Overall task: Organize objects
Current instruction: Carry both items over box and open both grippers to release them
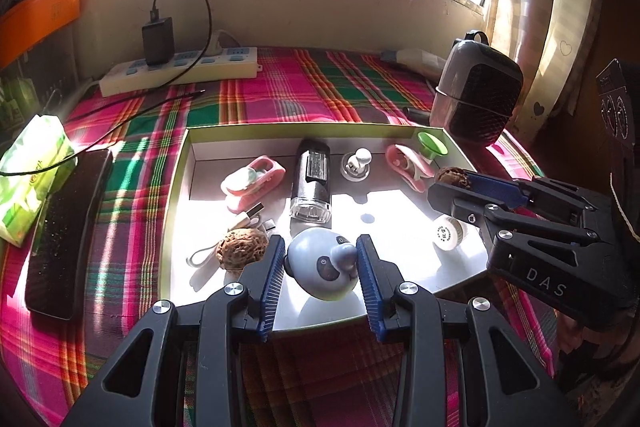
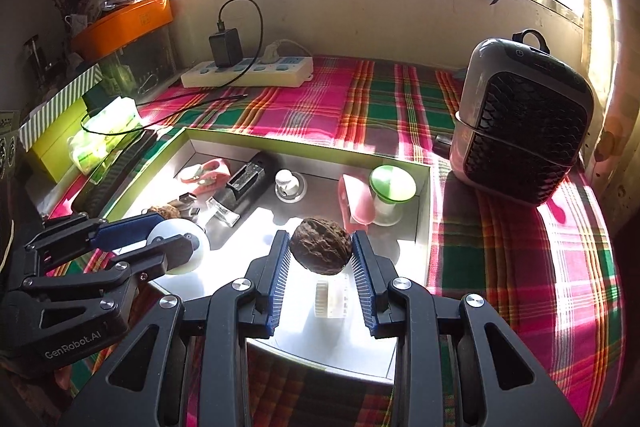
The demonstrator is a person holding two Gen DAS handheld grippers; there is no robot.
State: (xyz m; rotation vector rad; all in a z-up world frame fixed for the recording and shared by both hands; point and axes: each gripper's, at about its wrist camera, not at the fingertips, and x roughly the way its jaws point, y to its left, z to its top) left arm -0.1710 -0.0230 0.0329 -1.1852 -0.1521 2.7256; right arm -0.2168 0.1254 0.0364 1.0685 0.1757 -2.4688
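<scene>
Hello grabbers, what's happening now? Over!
Left gripper holding panda toy. Right gripper holding walnut. Both over box. Nothing blocking.

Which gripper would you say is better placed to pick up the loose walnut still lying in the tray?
Left, probably: the loose walnut lies just beside the left gripper, though it holds the panda toy. The right gripper grips another walnut.

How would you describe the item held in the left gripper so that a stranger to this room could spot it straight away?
Find the shallow green-edged box on the checked cloth. At its near edge, the left gripper clamps a round pale-blue panda toy with dark eye patches. The brown wrinkled walnut beside it is rough; the toy alone is smooth and has a face.
</scene>
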